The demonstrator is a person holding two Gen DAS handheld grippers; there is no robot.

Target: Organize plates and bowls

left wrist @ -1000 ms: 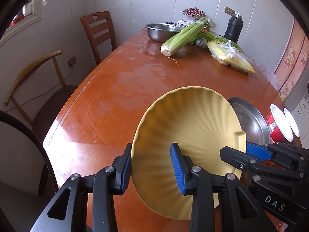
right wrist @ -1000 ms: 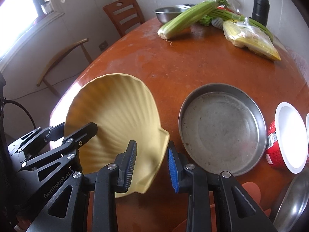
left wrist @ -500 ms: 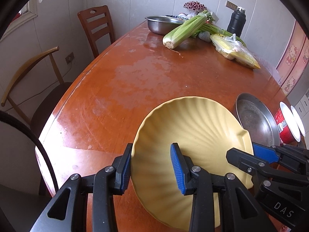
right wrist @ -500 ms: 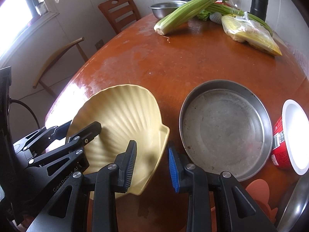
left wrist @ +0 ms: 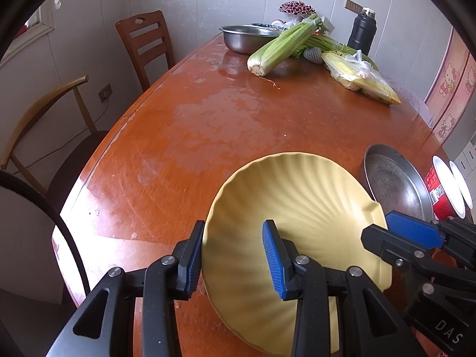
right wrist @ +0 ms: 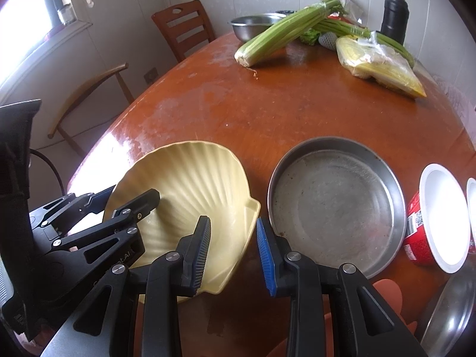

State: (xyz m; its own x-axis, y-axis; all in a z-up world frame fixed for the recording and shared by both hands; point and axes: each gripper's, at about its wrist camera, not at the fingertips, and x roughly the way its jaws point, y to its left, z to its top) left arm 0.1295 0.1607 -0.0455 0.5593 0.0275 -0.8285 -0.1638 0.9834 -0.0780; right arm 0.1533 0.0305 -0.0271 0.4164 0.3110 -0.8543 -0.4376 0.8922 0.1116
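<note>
Both tools are clenched on the yellow shell plate (right wrist: 190, 184), left tool (left wrist: 233, 263) and right tool (right wrist: 233, 253) on opposite rims, tilting it just left of the steel pan (right wrist: 336, 205).

A pale yellow shell-shaped plate (left wrist: 297, 208) tilts above the table, beside a flat steel pan (right wrist: 336, 205).

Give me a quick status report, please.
Both tools, left and right, clamp the yellow shell plate, tilted above the table. Metal pan alongside, nothing blocking.
</note>
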